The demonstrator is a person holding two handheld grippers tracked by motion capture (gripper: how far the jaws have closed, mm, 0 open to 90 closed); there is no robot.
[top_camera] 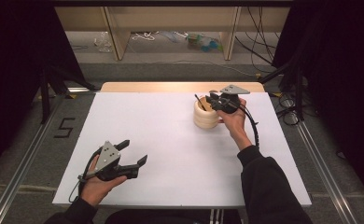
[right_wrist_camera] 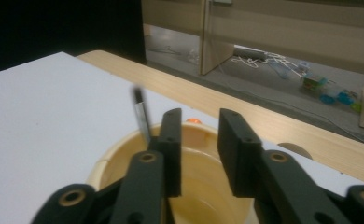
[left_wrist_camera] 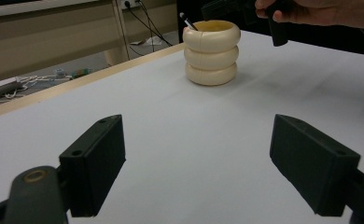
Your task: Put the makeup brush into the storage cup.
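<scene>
Looking down from the high view, the right gripper (top_camera: 213, 101) hangs over the mouth of a cream holder (top_camera: 205, 113) built like three stacked rings, which stands toward the far right of the white table (top_camera: 171, 140); a thin dark pen (top_camera: 199, 101) leans inside it against the far-left rim. The left gripper (top_camera: 132, 152) rests low near the table's near-left corner, well apart from the holder, its jaws spread wide and empty. From the left gripper view, both of its black jaws stand far apart over bare table, and the holder (left_wrist_camera: 211, 52) sits upright beyond them with the pen (left_wrist_camera: 188, 21) poking out at its left rim, the right hand (left_wrist_camera: 311, 11) just above and to the right. From the right gripper view, the right gripper (right_wrist_camera: 199, 140) has its jaws parted by a narrow gap with nothing between them, poised over the holder's hollow (right_wrist_camera: 203, 186); the pen (right_wrist_camera: 142, 116) stands just left of the left jaw, apparently free of its pad, so the pen seems to have been let go into the holder. The pen looks light, stiff and smooth, so it could roll or slip; its upper shaft above the rim is the place to pinch it. The holder looks rigid and fairly light, likely to tip if nudged at the top ring.
</scene>
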